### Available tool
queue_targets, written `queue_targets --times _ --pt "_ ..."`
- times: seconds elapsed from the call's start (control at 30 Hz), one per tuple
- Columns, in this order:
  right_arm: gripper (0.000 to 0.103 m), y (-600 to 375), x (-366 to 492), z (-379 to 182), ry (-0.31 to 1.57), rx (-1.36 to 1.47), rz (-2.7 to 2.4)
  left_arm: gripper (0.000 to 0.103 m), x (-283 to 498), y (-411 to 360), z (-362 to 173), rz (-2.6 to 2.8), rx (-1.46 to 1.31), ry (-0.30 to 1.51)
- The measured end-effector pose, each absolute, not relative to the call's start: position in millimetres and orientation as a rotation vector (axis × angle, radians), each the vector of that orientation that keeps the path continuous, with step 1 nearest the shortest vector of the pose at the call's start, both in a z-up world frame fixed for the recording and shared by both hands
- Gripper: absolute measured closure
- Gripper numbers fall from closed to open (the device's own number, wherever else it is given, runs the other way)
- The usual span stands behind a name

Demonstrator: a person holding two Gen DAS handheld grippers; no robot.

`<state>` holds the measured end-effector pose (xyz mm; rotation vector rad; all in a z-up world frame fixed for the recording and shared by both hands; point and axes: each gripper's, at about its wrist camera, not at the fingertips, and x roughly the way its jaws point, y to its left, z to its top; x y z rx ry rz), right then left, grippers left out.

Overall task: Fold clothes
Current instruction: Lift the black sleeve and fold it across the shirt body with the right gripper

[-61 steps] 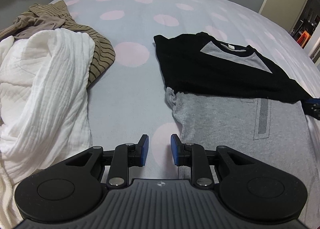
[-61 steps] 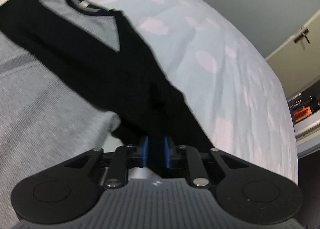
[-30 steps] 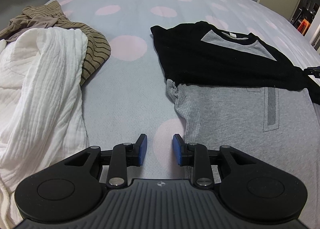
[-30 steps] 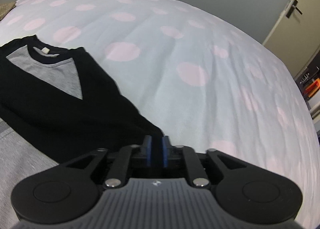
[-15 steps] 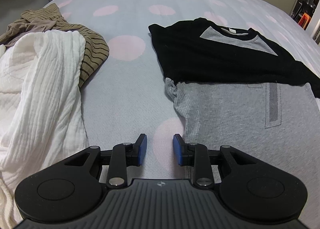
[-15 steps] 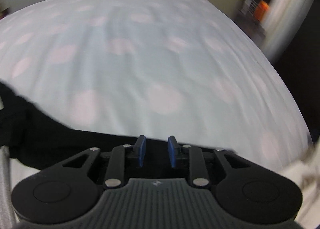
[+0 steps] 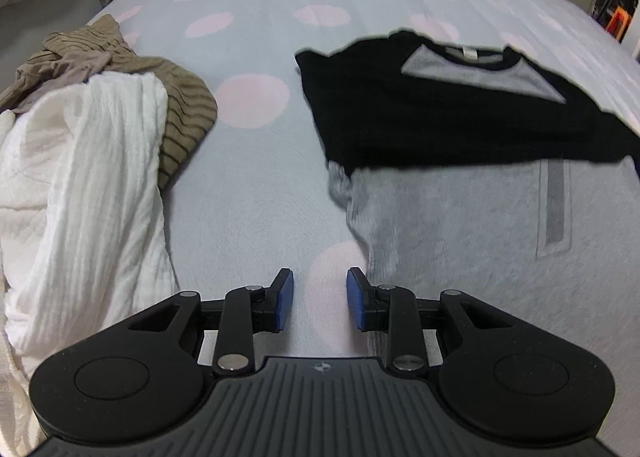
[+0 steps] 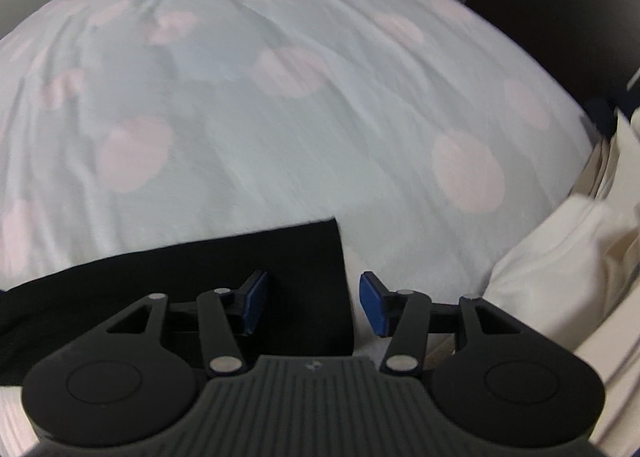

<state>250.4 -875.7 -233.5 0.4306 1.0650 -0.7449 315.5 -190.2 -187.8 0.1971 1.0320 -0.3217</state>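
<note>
- Shirt [image 7: 460, 161], grey in the body and black across the top and sleeves, lies flat on the dotted bed [image 7: 256, 193], filling the right half of the left wrist view.
- Its near left edge sits just beside the right finger of the left tool [image 7: 319, 302]; the black upper part lies across the grey body with the collar toward the top of the frame.
- The left tool has its blue pads apart, nothing between them, low over the bed at the bottom centre.
- In the right wrist view a black sleeve [image 8: 200, 281] runs in from the lower left and ends in a square cuff at the centre of the frame.
- The right tool [image 8: 310, 305] is spread wide with nothing gripped; the cuff end lies below the gap, its edge between the pads.
- Judged step: sleeve folding, with the sleeve lying free and no grip on it.
- The next move likely calls for a fresh pinch on an edge, gripping all layers together so the fold does not slip.
- A white garment [image 7: 80, 193] and a brown striped one [image 7: 176, 117] lie heaped at the left, waiting.
</note>
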Motion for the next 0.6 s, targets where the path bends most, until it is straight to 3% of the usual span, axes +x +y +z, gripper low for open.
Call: queue_targets --times 0.13,0.17,0.2,0.23,0.43,0.6 --pt "0.052 -874.7 247.9 -240.3 1.049 0.451 -0.746 0.075 319.2 -191.5 -176.7 -0.324 0.175 0.983" --pt "0.065 -872.0 248.2 -239.5 1.05 0.444 -0.734 0.075 320.5 -191.4 -177.9 -0.322 0.173 0.982" --pt "0.09 -869.5 248.6 -238.5 1.052 0.438 -0.722 0.075 321.7 -191.2 -180.6 -0.319 0.173 0.99" --pt "0.096 -867.4 248.9 -236.6 1.056 0.435 -0.712 0.075 322.4 -190.5 -183.5 -0.317 0.172 0.999" --pt "0.096 -856.0 245.0 -198.1 0.974 0.444 -0.73 0.075 321.8 -184.4 -186.5 -0.325 0.152 1.007" --pt "0.096 -820.5 255.8 -130.5 0.873 0.402 -0.643 0.075 315.7 -185.1 -178.2 -0.354 0.133 0.985"
